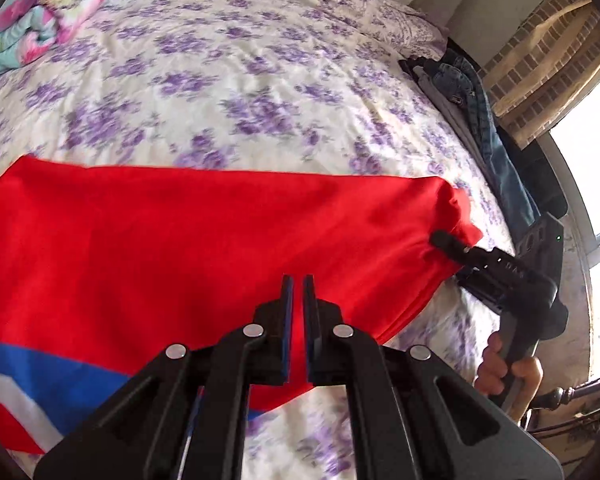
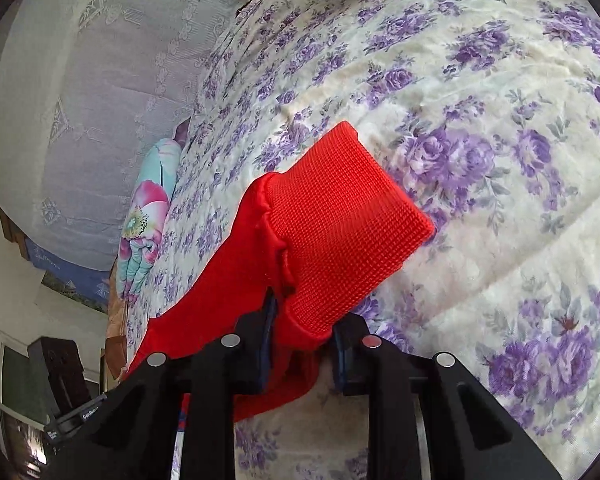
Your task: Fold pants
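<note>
— Across the floral bedspread (image 1: 228, 92) lie the red pants (image 1: 188, 232), spread flat, with a blue and white stripe (image 1: 40, 376) along the near edge; where is the cuff?

— At the right end, lifted off the cover; in the right wrist view the ribbed cuff (image 2: 340, 216) stands up over the jaws, and the right gripper (image 2: 304, 340) pinches the fabric just below it, pads pressing on the bunched red cloth.

— And the other one?

— The left gripper (image 1: 296, 284) hangs over the middle of the pants; its blue-lined fingers (image 1: 287, 308) are drawn close together, a thin slit between them, nothing caught; red cloth shows behind, apart from the pads.

— Whose hand is that at the right edge?

— The person's right hand (image 1: 504, 368), wrapped round the handle of the right gripper; beyond it a pile of jeans (image 1: 472, 96) sits at the bed's far side, well apart from the pants; a flowered pillow (image 1: 48, 12) lies at the far left corner; a lace curtain (image 2: 92, 92) hangs past it.
</note>
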Motion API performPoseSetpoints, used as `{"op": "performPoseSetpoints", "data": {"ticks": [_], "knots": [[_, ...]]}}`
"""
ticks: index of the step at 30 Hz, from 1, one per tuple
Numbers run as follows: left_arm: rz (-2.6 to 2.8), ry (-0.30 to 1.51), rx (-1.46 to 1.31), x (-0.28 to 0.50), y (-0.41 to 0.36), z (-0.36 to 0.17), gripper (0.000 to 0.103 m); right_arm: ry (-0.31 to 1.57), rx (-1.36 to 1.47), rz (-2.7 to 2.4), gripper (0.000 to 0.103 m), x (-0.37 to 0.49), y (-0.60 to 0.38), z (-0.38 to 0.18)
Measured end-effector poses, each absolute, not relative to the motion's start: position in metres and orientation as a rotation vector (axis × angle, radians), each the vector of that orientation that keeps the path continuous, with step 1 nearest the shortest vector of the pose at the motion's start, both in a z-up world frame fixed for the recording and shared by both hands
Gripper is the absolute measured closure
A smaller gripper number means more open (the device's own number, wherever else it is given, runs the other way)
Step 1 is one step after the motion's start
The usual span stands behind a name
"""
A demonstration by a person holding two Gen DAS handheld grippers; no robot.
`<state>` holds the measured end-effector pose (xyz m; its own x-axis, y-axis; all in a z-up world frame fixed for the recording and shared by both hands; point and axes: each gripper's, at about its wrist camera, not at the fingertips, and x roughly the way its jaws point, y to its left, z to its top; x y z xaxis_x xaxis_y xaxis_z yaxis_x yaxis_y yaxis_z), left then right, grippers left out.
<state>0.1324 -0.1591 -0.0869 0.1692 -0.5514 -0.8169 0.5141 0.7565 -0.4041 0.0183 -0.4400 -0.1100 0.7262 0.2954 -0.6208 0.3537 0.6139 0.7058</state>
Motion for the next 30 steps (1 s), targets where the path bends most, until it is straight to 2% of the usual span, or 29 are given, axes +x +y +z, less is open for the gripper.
{"op": "performPoseSetpoints", "data": {"ticks": [8,13,21,25,30], "knots": [[-0.789,1.329,-0.019,0.133,-0.229,-0.128,0.103,0.794,0.928,-0.027,0.076,0.013,-0.440,-0.110],[-0.796,1.321,-0.071,0.133,-0.224,-0.135,0.103,0.796,0.912,-0.039,0.076,0.012,-0.438,-0.109],[-0.783,1.209,0.071,0.085,-0.222,-0.128,0.103,0.808,0.909,-0.040,0.077,0.015,-0.437,-0.106],[-0.798,1.205,0.043,0.087,-0.220,-0.128,0.103,0.796,0.753,-0.096,0.080,0.017,-0.418,-0.079],[-0.811,1.203,0.025,0.089,-0.219,-0.129,0.103,0.792,0.690,-0.096,0.080,0.022,-0.405,-0.051]]}}
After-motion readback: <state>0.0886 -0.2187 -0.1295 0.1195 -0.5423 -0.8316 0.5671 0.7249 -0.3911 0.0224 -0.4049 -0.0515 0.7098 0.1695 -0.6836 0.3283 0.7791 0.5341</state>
